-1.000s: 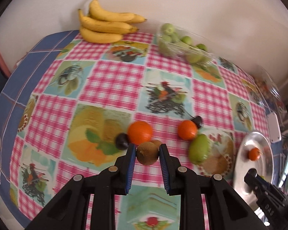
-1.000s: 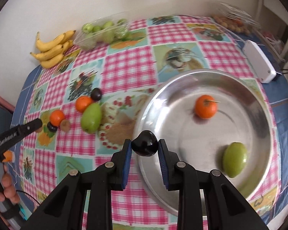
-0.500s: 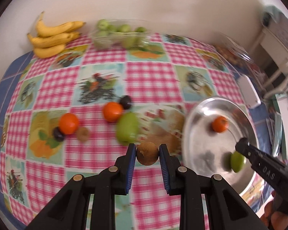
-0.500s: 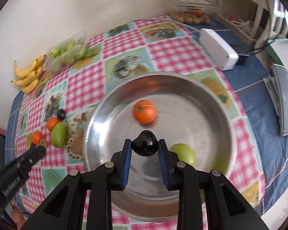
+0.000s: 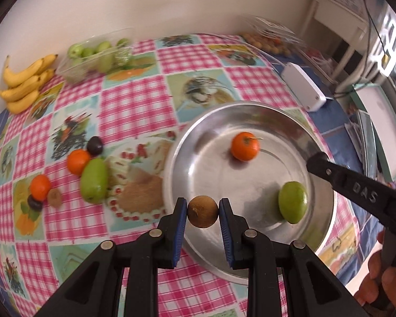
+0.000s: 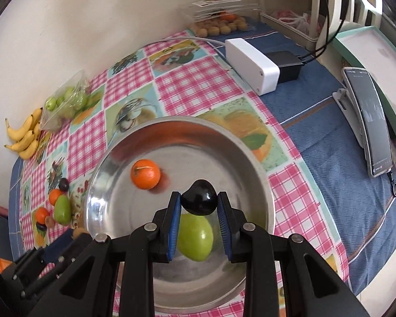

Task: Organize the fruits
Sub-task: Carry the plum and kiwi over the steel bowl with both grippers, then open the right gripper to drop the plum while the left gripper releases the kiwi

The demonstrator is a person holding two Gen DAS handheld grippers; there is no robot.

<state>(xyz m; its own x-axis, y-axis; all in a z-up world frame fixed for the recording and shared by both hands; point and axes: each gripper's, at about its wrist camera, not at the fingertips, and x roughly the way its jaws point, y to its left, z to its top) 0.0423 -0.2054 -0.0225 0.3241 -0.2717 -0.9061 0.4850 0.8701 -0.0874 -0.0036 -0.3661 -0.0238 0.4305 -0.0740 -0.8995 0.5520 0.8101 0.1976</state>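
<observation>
Two fruits held: kiwi (image 5: 202, 211), light and soft-skinned, pinched across its middle between left gripper (image 5: 202, 212) fingers; plum (image 6: 199, 198), smooth and slippery, clamped likewise between right gripper (image 6: 199, 202) fingers, above steel bowl (image 6: 261, 174).

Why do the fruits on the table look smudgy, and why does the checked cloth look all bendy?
Left wrist view: the camera is moving, so the orange tangerine and long green fruit on the checked tablecloth smear, while the gripped brown kiwi stays sharp. Right wrist view: the fisheye lens bends the cloth, and the round steel tray shines.
</observation>
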